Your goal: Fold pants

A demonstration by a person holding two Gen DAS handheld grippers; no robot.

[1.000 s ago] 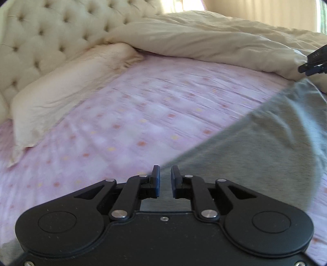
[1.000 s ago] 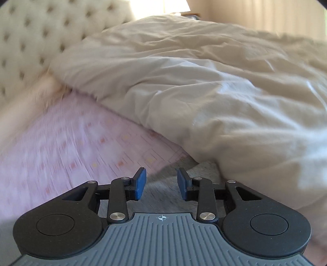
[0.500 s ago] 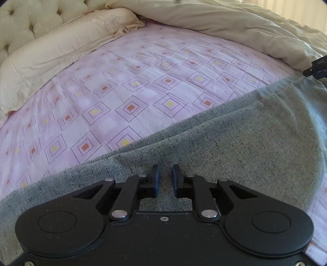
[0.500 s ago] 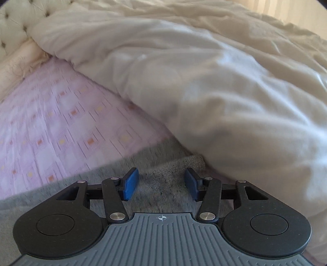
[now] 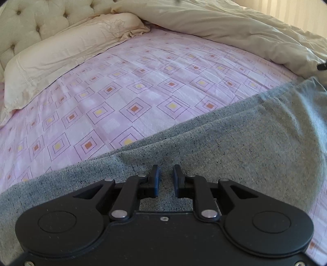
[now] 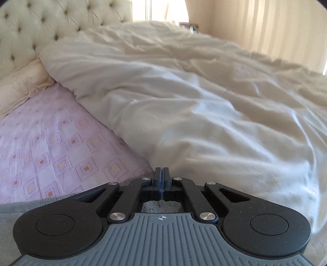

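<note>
A pink sheet (image 5: 130,86) patterned with diamonds spreads ahead of the gripper. A cream pillow (image 5: 61,53) lies far left against the tufted headboard (image 6: 40,26); a rumpled cream duvet (image 6: 204,106) is heaped ahead and right.

Both views are bright with soft daylight. In the right wrist view, light pours in from a washed-out window (image 6: 161,10) at the top centre, leaving glare across the white duvet (image 6: 214,114), which looks slightly soft. The left wrist view is sharper, with the patterned sheet (image 5: 130,98) crisp at centre. Fisheye bending curves every edge, and the corners fall to black.
</note>
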